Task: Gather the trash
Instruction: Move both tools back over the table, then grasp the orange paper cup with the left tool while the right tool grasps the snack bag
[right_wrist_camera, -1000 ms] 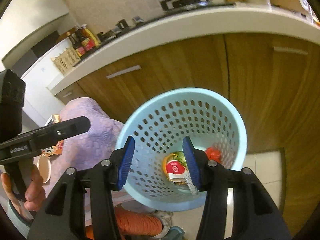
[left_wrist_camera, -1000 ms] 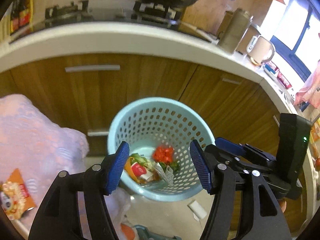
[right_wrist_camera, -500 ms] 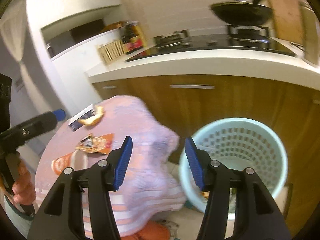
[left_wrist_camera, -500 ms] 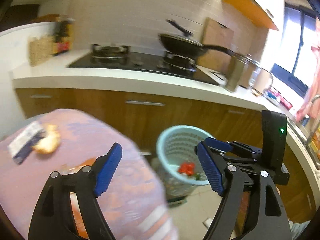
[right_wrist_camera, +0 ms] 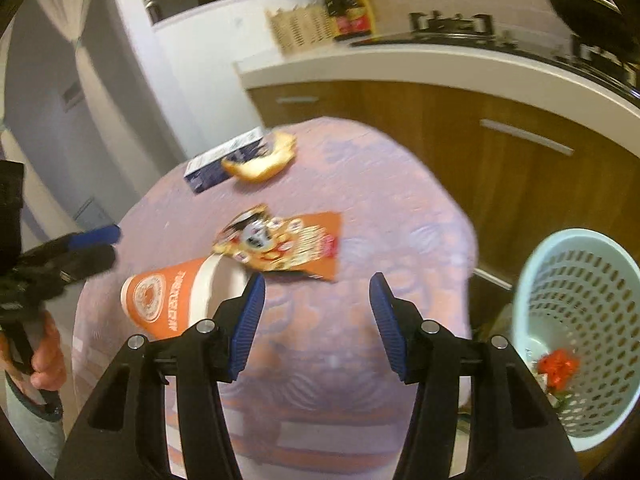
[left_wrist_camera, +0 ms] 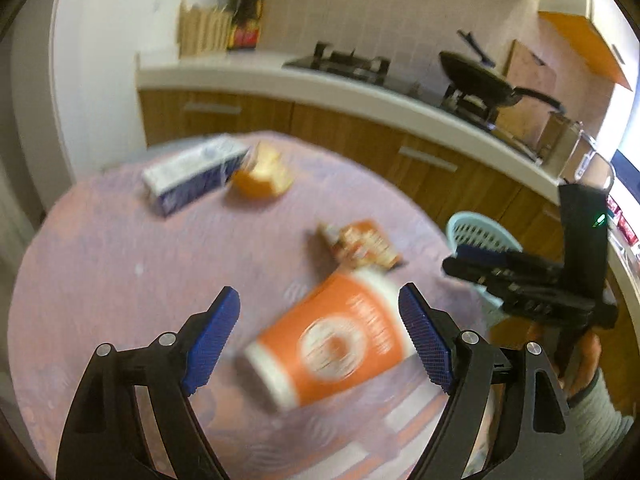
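Over the counter (left_wrist_camera: 120, 280) rather than the basket (right_wrist_camera: 580, 312) they were hovering above a second ago, both claws are now facing fresh trash. Left claw (left_wrist_camera: 320, 338), released and just widened, is framing the orange cup (left_wrist_camera: 332, 344), which is lying on its side, rim pointing toward the wrapper (left_wrist_camera: 360, 244). Right claw (right_wrist_camera: 316, 320) is hanging released, empty.
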Motion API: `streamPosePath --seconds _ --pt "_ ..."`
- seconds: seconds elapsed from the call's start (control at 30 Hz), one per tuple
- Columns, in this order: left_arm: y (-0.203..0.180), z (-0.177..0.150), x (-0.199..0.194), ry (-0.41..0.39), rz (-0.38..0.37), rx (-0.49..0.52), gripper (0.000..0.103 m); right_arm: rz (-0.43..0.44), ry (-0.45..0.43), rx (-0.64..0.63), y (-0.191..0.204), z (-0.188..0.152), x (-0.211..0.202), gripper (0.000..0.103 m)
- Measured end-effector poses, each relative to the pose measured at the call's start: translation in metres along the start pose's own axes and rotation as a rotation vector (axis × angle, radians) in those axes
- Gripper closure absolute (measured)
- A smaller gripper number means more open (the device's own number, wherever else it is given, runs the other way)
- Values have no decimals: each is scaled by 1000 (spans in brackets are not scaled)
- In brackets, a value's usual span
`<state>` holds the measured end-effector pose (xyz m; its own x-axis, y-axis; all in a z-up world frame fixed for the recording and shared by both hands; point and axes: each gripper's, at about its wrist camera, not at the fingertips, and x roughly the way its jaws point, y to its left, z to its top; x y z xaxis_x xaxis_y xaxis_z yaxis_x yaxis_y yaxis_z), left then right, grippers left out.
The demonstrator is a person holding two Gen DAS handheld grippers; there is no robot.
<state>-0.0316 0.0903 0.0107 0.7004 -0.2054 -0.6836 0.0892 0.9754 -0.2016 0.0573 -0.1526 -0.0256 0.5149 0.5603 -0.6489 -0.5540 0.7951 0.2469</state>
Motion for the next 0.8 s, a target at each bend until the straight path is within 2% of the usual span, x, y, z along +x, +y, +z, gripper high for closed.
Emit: streamPosePath --seconds 0.17,0.2,0.33,0.37,0.43,0.53,0.8 --pt "21 -17 29 79 -16 -44 23 -5 30 -22 13 0 13 52" --pt "21 -18 33 83 -29 -54 18 -5 32 -21 13 1 14 52" --pt "22 -24 47 127 -138 -106 15 -8 38 -10 13 2 17 52" --pt "20 -26 50 136 -146 -105 13 -9 39 -9 12 2 18 52" --pt "15 -30 51 128 -141 -83 12 -9 42 -3 10 2 20 52" --pt "14 -32 51 116 -148 -106 12 -7 44 5 7 2 23 52" --pt "3 -42 41 90 -172 -97 32 -3 36 3 6 2 24 52"
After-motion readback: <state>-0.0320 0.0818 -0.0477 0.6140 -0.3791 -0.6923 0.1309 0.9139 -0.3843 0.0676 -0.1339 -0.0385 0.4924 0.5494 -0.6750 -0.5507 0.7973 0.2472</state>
